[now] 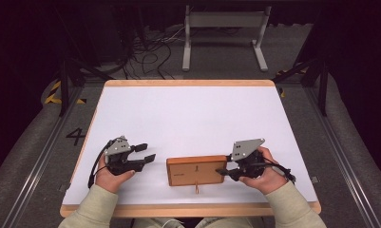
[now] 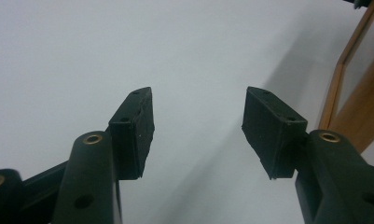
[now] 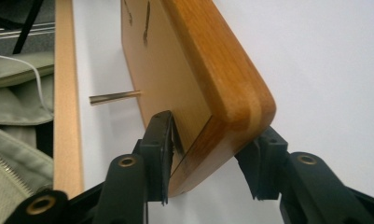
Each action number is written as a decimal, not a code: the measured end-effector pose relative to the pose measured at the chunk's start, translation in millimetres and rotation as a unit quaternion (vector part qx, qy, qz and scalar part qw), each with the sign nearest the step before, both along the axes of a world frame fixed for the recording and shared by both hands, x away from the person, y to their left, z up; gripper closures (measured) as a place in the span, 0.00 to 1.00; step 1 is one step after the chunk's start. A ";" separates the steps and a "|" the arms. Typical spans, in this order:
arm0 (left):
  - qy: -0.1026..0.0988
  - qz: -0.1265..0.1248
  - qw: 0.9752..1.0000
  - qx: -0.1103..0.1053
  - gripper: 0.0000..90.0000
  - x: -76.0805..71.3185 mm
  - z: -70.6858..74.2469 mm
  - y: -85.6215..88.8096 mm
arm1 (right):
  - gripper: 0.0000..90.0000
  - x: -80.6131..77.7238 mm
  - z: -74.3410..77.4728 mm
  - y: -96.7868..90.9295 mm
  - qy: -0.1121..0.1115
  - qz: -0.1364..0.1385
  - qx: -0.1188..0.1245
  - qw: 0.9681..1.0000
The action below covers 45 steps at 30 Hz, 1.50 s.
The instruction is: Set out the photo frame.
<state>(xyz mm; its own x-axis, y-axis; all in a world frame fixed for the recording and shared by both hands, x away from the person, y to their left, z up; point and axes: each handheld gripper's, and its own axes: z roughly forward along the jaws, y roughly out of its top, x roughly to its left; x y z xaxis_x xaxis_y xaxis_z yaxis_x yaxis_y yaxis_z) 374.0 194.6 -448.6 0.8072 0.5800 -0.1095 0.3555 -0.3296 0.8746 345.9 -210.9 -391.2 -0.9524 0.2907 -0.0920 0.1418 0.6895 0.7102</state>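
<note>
A flat wooden box (image 1: 195, 170) lies on the white table top near the front edge, and a thin metal pin (image 1: 196, 189) sticks out of its near side. My right gripper (image 1: 224, 166) is at the box's right end. In the right gripper view its jaws (image 3: 212, 140) clamp the rounded corner of the box (image 3: 194, 70), one pad on the broad face, the other behind the edge. My left gripper (image 1: 149, 152) stands open a short way left of the box with nothing between its pads (image 2: 198, 112). The box's edge (image 2: 357, 93) shows at the far right there.
The table has a wooden rim (image 1: 188, 209), close to the box's near side. Behind the table, a white metal stand (image 1: 223, 38) and loose cables (image 1: 150, 47) lie on the floor. A sleeve and jacket (image 3: 12, 140) sit just past the front rim (image 3: 65, 93).
</note>
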 end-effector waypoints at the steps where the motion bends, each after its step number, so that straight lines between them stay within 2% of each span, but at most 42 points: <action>1: 0.001 0.000 1.000 0.004 0.49 0.9 -1.1 0.2 | 0.68 -4.0 1.1 -1.5 0.002 0.007 0.000 1.000; 6: 0.007 0.002 1.000 0.005 0.49 3.5 -3.8 -0.4 | 0.72 -13.6 2.1 -3.0 0.006 0.021 -0.003 1.000; 8: 0.007 0.004 1.000 0.003 0.49 3.5 -4.2 -1.5 | 0.72 -17.5 2.0 -3.6 0.000 0.023 -0.007 1.000; 13: 0.006 0.002 1.000 0.004 0.49 4.2 -4.6 -2.5 | 0.72 -22.5 0.9 -5.0 0.003 0.026 -0.014 1.000; 20: 0.005 0.000 1.000 0.006 0.49 5.7 -5.1 -3.3 | 0.64 -29.5 -3.9 -6.2 0.021 0.041 -0.020 0.999; 24: 0.007 0.001 1.000 0.006 0.49 5.9 -5.4 -4.3 | 0.56 -31.7 -7.6 -6.3 0.024 0.042 -0.028 0.998; 31: 0.005 0.005 1.000 0.010 0.49 6.3 -5.0 -5.1 | 0.56 -28.9 -17.1 -12.3 0.034 0.025 -0.043 0.998; 34: 0.004 0.003 1.000 0.011 0.49 6.8 -5.2 -5.1 | 0.67 -26.7 -24.4 -15.3 0.048 0.016 -0.063 0.997; 37: 0.003 0.006 1.000 0.012 0.52 6.0 -4.6 -5.2 | 0.89 -25.2 -29.7 -17.7 0.053 0.009 -0.085 0.995; 39: 0.001 0.007 1.000 0.013 0.53 5.9 -4.8 -5.5 | 0.99 -24.9 -31.1 -17.9 0.065 0.018 -0.086 0.994; 45: 0.001 0.006 1.000 0.015 0.53 5.5 -4.5 -5.7 | 1.00 -25.1 -36.9 -11.5 0.082 0.033 -0.077 0.993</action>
